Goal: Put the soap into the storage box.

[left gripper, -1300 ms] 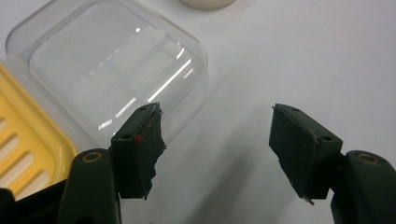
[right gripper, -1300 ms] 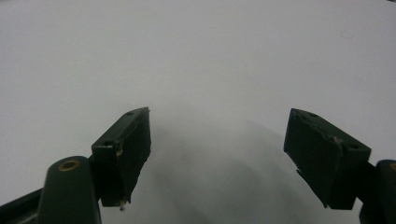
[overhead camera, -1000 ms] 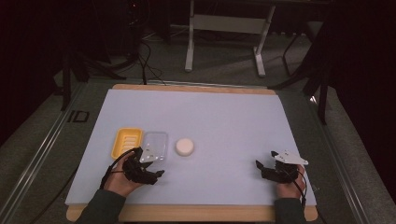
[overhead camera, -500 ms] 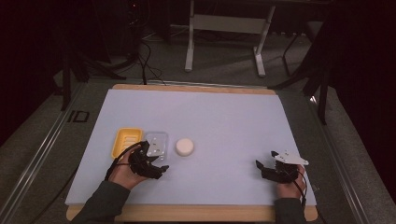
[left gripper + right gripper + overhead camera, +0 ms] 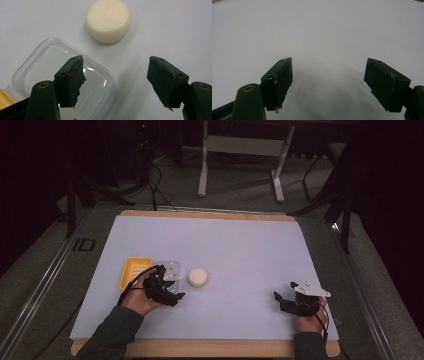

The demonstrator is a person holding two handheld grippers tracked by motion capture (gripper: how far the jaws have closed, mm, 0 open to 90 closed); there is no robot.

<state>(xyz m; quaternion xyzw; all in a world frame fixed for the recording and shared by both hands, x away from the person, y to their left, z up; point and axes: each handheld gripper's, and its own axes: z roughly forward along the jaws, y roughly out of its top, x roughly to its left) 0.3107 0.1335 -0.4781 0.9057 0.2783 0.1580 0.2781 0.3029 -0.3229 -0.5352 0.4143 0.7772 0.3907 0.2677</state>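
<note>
So on the desk [image 5: 240,245], three things sit in a row on the left half, toward the near side: a tray [image 5: 134,271] furthest left, a clear lid [image 5: 169,269] touching its right side, then a round puck [image 5: 198,277] just right of that with a small gap. The left gripper [image 5: 172,290] hangs over the near edge of the lid. The right gripper [image 5: 281,300] is way off at the near right corner, well apart from everything.

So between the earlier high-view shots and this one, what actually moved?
The left gripper slid forward and toward the middle, nearer the white puck, its jaws open and holding nothing. The right gripper, open over bare table, the yellow tray, the clear lid and the puck stayed put.
</note>
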